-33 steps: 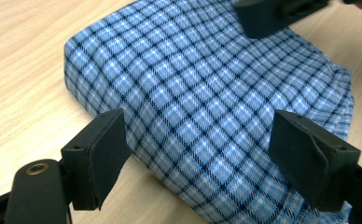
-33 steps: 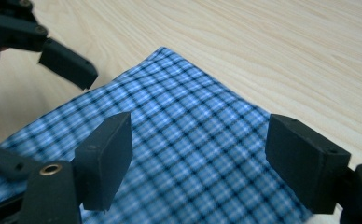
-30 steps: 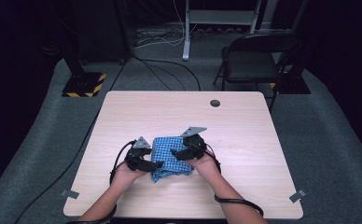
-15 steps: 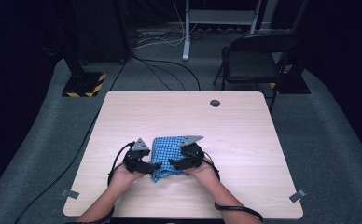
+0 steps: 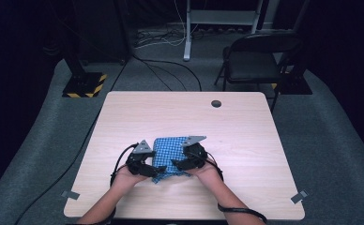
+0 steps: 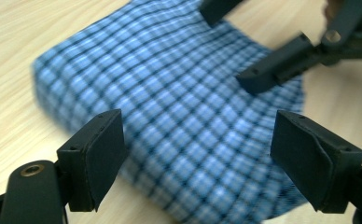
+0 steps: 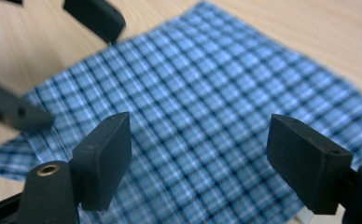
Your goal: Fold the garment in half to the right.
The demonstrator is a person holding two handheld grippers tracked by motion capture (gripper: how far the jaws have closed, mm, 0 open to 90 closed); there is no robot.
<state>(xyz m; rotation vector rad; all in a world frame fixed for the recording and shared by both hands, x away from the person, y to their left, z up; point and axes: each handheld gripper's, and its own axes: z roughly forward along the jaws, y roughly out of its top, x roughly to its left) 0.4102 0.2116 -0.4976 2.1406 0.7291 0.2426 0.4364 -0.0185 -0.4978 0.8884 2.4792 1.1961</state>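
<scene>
**A:** How far along was the folding at that moment?

**B:** Well on, I'd judge. The blue-and-white checked cloth (image 5: 170,154) lay as a compact folded rectangle on the pale wooden table (image 5: 246,140), near the person's edge and well short of the small dark round hole (image 5: 216,103) at the far side. A loose corner stuck out at the cloth's near edge, so some tidying or one more fold probably remained.

**A:** And the tongs?

**B:** Both stood apart, clamped on nothing. The left gripper (image 6: 202,158) hung just over the cloth's left part, pads wide, with the fabric showing between them but not pinched. The right gripper (image 7: 207,163) hovered likewise over the cloth's right part, its jaws wide and free of the weave.

**A:** Anything holding other things? A box, a tray?

**B:** None near the cloth. Beyond the table's far right corner stood a black chair (image 5: 260,61), with nothing on its seat.
</scene>
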